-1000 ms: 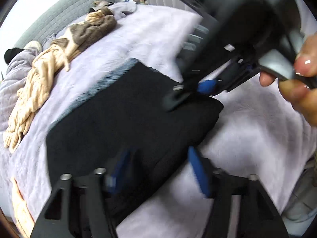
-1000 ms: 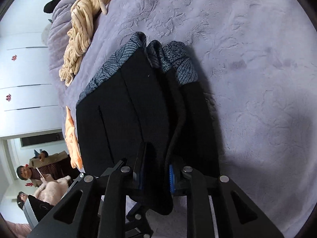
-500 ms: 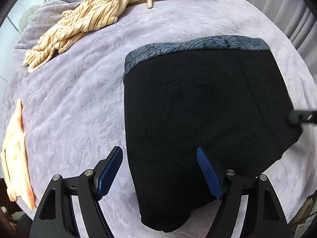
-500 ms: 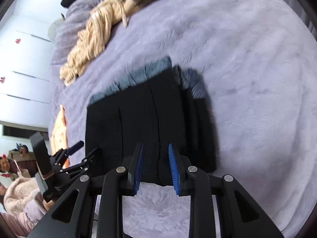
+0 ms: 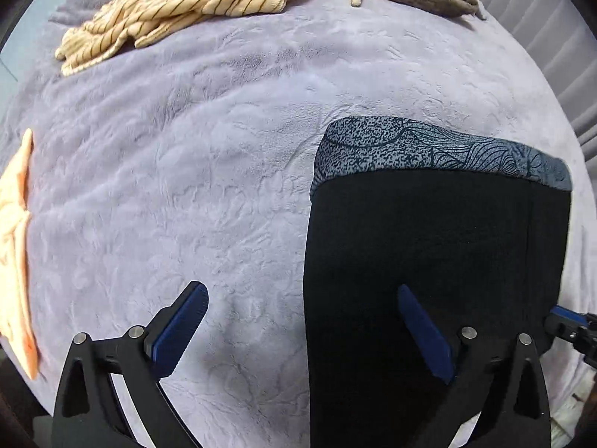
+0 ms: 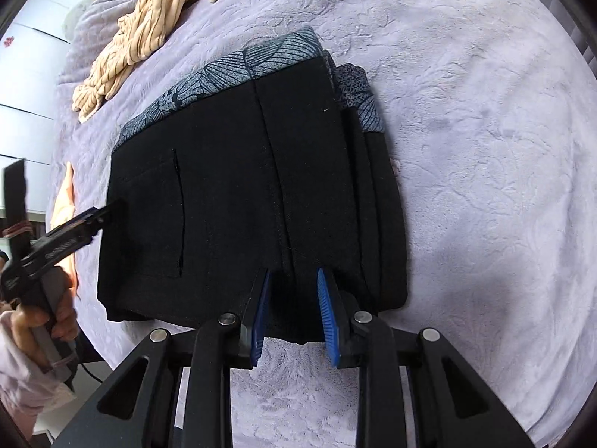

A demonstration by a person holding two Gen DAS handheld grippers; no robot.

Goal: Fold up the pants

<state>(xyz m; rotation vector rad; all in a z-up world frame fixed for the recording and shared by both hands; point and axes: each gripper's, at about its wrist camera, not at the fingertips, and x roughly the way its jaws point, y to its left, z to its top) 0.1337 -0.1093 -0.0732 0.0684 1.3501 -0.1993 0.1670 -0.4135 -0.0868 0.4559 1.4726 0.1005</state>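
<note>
My pants (image 6: pixel 238 194) lie folded into a black block on the bed (image 5: pixel 186 186), their blue patterned waistband (image 5: pixel 429 149) at the far edge. In the right wrist view a second patterned strip (image 6: pixel 358 93) peeks out from the lower layers along the right side.

My left tool (image 5: pixel 302 332) is spread wide over the near left edge of the pants: its right finger sits above the black cloth, its left finger above bare bedspread, and nothing is between them but air. From the right wrist view the same tool (image 6: pixel 108 216) touches the left edge of the block, with my left hand (image 6: pixel 44 313) on its grip.

My right tool (image 6: pixel 294 310) is at the near edge, fingers partly apart with the thick fold between the blue pads (image 6: pixel 326 313); whether they press it I cannot tell.

A striped beige garment (image 5: pixel 194 3) lies bunched at the far side of the bed, and an orange cloth (image 5: pixel 15 254) at the left edge.
</note>
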